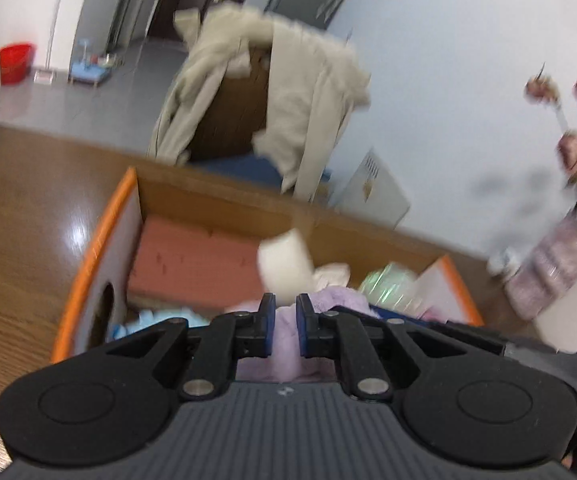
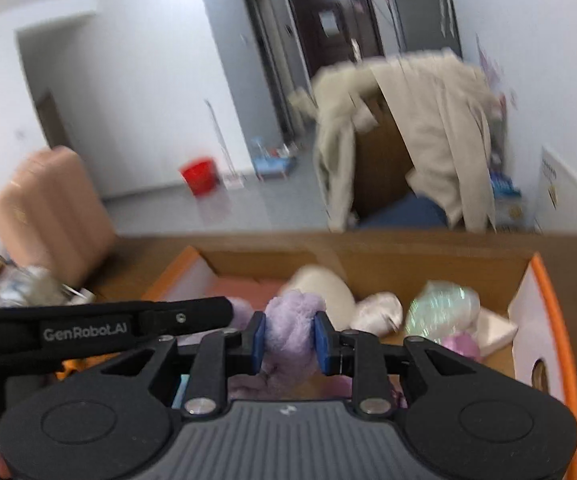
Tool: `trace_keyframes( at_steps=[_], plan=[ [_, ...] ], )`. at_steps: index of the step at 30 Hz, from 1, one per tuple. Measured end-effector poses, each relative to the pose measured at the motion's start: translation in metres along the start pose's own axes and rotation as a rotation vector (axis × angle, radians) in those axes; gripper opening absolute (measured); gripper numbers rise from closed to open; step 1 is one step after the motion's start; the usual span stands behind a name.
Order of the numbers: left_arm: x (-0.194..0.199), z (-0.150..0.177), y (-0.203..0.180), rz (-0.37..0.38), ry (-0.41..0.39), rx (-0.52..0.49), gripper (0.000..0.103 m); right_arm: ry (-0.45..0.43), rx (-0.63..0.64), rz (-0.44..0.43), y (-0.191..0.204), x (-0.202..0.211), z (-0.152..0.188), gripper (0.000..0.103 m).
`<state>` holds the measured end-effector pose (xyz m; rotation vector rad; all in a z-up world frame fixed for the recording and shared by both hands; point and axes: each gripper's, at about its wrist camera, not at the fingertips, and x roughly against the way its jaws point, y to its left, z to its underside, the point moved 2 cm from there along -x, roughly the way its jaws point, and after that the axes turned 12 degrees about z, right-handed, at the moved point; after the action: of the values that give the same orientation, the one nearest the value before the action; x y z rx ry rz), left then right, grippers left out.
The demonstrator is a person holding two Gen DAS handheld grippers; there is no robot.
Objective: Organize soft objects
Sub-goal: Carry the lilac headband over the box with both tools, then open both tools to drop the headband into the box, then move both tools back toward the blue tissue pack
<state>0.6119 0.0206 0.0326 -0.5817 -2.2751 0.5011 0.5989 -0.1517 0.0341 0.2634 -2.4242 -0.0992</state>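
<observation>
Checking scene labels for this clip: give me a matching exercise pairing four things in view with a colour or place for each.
Things:
1. box
2. bucket
3. coat
4. purple plush cloth

Descriptions:
A. red, on the floor
B. pinched between the right gripper's pads
C. beige, draped over a chair
D. orange-edged cardboard, on the table

Pairs: 1-D, 2-A, 3-C, 4-B

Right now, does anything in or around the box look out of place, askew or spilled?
Nothing looks spilled or damaged. The soft items lie loosely jumbled inside the cardboard box, not neatly laid. Both the left tongs and right tongs are clamped on the same purple fluffy cloth over the box. Motion blur hides fine detail.
</observation>
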Motion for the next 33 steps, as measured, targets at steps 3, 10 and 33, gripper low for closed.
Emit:
trace_keyframes(
  at_steps=[3, 10, 33],
  plan=[
    [-0.005, 0.010, 0.003, -0.022, 0.012, -0.021, 0.012, 0.073, 0.012, 0.057, -0.002, -0.022, 0.012, 0.029],
    [0.044, 0.004, -0.024, -0.047, -0.054, -0.119, 0.027, 0.039, 0.026, 0.079, -0.006, -0.003, 0.009, 0.050],
    [0.286, 0.188, -0.134, -0.208, -0.345, -0.436, 0.103, -0.343, 0.157, 0.083, -0.038, 0.287, 0.097, 0.090]
  ],
)
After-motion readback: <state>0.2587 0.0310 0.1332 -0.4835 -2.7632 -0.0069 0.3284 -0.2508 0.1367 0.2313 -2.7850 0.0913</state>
